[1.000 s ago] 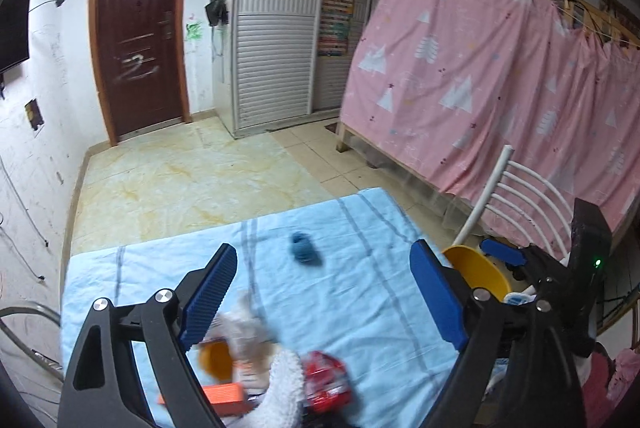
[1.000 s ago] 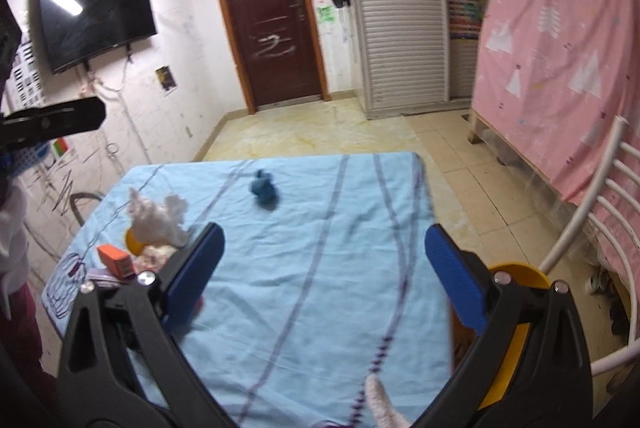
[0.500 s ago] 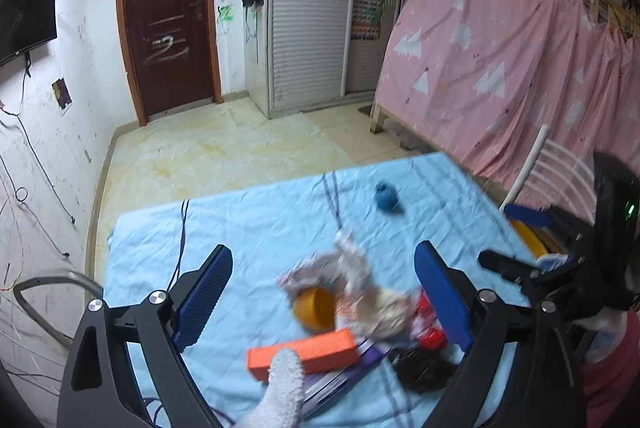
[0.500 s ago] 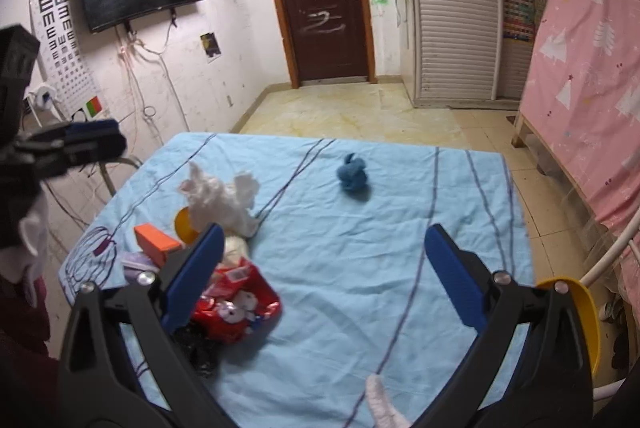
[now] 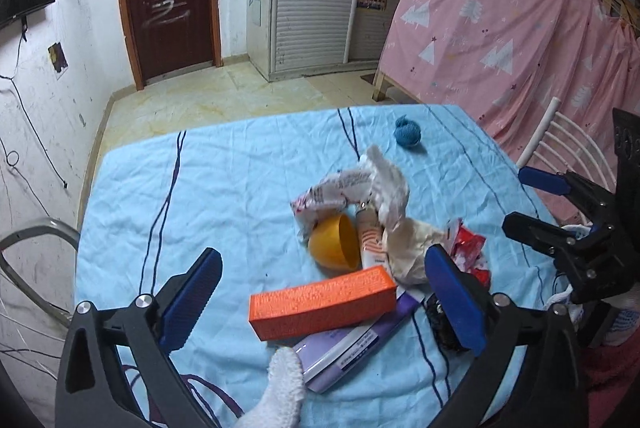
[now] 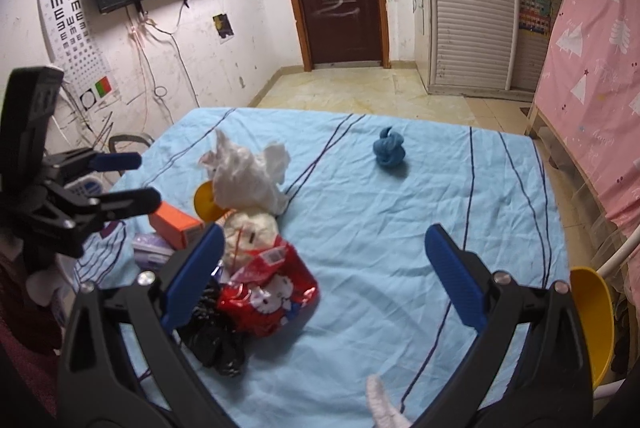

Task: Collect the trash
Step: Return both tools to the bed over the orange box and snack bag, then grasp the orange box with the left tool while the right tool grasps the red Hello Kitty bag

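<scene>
My left gripper [image 5: 320, 292] hangs over the blue tablecloth [image 5: 240, 180], jaws opening and gripping nothing. The orange box [image 5: 320, 302] lies between them, untouched. Just beyond sit crumpled white paper [image 5: 384, 184] and a yellow cup [image 5: 334, 242]. The red wrapper [image 6: 266, 294] lies by my right gripper's [image 6: 328, 268] left jaw; those jaws stand wide and empty. The small blue wad [image 6: 389, 149] lies far ahead.
</scene>
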`<move>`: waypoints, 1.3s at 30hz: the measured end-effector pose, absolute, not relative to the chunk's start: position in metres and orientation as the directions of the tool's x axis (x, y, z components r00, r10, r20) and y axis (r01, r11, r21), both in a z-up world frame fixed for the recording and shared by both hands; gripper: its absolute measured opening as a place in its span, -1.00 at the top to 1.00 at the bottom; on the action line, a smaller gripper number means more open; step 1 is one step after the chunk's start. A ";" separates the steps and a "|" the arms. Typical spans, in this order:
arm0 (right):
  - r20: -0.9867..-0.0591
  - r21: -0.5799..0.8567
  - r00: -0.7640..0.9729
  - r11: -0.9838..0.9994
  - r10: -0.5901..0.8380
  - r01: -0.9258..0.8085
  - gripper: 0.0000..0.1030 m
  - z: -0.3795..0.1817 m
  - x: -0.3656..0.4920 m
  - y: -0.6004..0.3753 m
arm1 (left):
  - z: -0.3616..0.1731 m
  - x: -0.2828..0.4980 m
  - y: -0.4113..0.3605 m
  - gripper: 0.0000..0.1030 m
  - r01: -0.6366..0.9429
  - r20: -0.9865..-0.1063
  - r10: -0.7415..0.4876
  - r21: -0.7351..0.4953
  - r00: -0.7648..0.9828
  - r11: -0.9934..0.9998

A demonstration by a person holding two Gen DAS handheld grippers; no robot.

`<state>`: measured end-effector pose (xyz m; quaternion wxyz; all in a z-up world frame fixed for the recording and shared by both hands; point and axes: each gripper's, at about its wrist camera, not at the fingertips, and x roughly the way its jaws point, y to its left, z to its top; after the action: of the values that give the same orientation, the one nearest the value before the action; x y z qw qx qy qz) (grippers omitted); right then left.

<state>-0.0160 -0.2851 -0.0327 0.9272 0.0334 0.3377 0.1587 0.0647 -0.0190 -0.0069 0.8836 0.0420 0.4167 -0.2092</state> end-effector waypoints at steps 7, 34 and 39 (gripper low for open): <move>-0.652 0.168 0.681 0.939 0.333 -0.299 -0.87 -0.048 -0.017 -0.274 | -0.028 0.067 -0.020 -0.80 0.379 -0.786 -0.298 -0.088 0.542 0.921; -0.752 0.119 0.581 0.931 0.311 -0.344 -0.87 -0.074 -0.007 -0.250 | -0.058 0.076 -0.016 -0.63 0.336 -0.821 -0.297 -0.139 0.487 0.932; -0.764 0.169 0.541 0.918 0.352 -0.358 -0.64 -0.078 0.000 -0.252 | -0.053 0.072 -0.010 -0.63 0.330 -0.805 -0.312 -0.153 0.504 0.931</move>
<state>-0.0005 -0.2518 -0.0779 0.8779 -0.0036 0.4341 0.2022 0.0716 -0.0098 -0.0533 0.8672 0.0102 0.4622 -0.1851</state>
